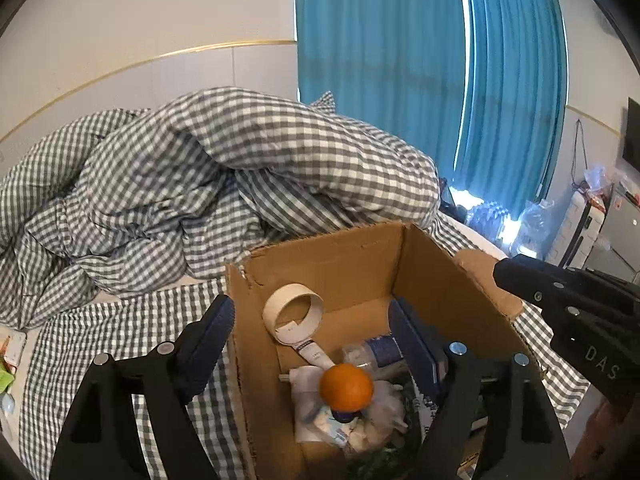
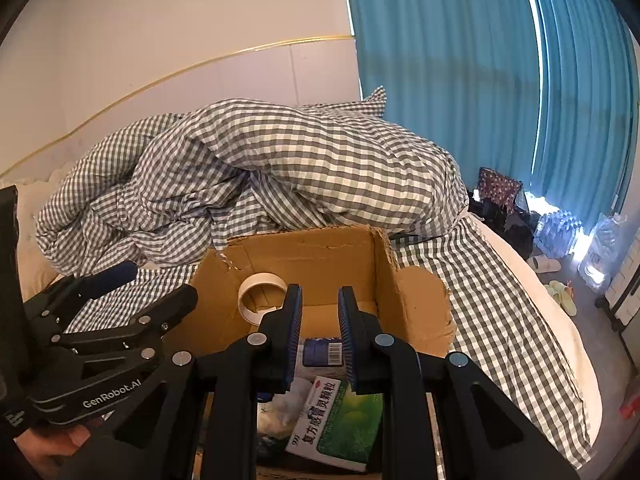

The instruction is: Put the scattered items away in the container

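The left gripper (image 1: pixel 310 344) gapes wide over the cardboard box (image 1: pixel 332 258), the orange (image 1: pixel 346 387) seemingly mid-drop and liable to bounce toward the tape roll (image 1: pixel 294 312) at eleven o'clock, while the right gripper (image 2: pixel 319 336) stands narrow and empty.

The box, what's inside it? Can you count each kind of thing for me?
Inside the cardboard box, as far as the pictures show:
Orange: 1
Roll of tape: 1
Plastic bottle: 1
Green medicine box: 1
White plastic bag: 1
Total: 5
More may be hidden underneath.
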A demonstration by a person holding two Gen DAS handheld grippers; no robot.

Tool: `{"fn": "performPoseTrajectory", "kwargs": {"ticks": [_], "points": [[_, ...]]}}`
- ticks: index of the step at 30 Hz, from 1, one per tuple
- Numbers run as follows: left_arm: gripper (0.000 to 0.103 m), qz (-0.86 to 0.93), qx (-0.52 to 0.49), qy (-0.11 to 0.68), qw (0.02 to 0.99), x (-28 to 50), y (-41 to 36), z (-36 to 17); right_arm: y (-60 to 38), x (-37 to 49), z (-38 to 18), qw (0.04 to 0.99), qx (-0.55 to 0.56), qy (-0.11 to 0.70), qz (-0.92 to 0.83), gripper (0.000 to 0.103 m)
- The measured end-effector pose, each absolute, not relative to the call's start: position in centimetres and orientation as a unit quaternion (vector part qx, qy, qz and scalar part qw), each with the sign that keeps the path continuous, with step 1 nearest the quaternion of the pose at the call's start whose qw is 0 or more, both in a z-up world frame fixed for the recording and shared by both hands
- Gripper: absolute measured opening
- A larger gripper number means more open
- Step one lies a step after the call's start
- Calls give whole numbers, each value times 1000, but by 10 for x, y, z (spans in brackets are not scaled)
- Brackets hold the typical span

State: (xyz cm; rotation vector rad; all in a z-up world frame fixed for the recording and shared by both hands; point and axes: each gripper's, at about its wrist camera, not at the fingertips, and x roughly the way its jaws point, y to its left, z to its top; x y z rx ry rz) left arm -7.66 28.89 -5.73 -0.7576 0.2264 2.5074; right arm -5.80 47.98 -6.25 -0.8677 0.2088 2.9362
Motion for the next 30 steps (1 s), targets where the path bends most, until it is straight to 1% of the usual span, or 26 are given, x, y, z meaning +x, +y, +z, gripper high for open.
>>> {"fn": "performPoseTrajectory", "kwargs": {"ticks": [3,5,7,8,9,10,11,12,13,15,16,21,30], "points": [[87,926,-271,79,249,-74,280,-48,474,-56,-56,37,-278,63,958,18],[88,929,-265,78,246,-70,273,-41,470,-53,-49,38,-272,60,960,25],[88,933,-257,78,241,-65,265,-33,463,-48,-40,38,-261,58,963,54],[88,935,-253,78,237,-63,259,-28,461,-46,-37,38,-256,58,964,61],[89,937,-249,76,233,-60,254,-23,455,-41,-31,37,-247,57,967,69],[89,939,-246,75,230,-58,249,-19,451,-38,-26,36,-241,55,968,73],[91,940,-243,71,227,-56,242,-14,445,-34,-21,34,-234,52,970,74],[94,942,-239,67,224,-53,235,-10,442,-33,-17,34,-230,50,971,79],[97,945,-234,64,221,-50,228,-6,436,-30,-12,32,-225,47,973,88],[101,950,-223,57,210,-43,212,2,425,-26,-3,32,-215,42,975,100],[102,953,-219,54,205,-41,205,5,420,-25,0,33,-211,39,976,103],[103,962,-209,46,169,-34,167,18,393,-22,16,33,-202,23,979,103],[103,974,-200,12,106,-28,85,36,335,-13,38,-15,-183,8,983,103]]}}
